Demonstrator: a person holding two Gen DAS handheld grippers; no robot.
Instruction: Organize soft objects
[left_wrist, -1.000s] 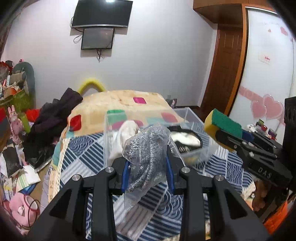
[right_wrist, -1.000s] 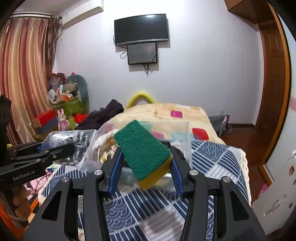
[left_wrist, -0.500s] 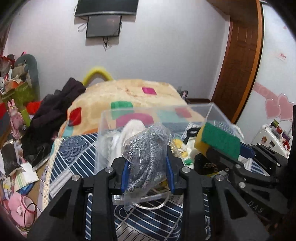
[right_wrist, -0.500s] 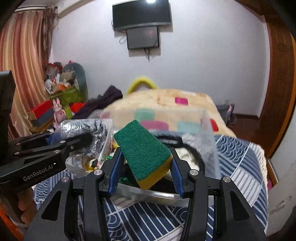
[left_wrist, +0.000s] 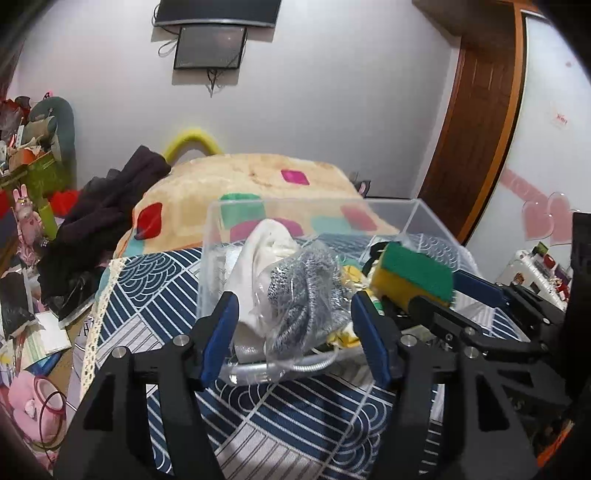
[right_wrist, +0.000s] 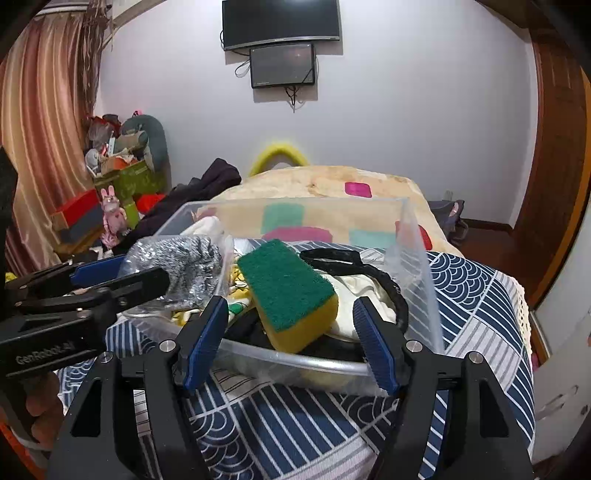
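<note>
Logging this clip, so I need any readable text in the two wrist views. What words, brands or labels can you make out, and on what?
"GenRobot.AI": white lettering on the side of the left gripper, right wrist view.
Red mark on the white door panel: too small to read.
Packages at the right edge: labels blurred, unreadable.

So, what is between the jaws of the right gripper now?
The green-and-yellow sponge, over the clear bin. The jaws are opening and the pads stand clear of it, as the right wrist view shows.
</note>
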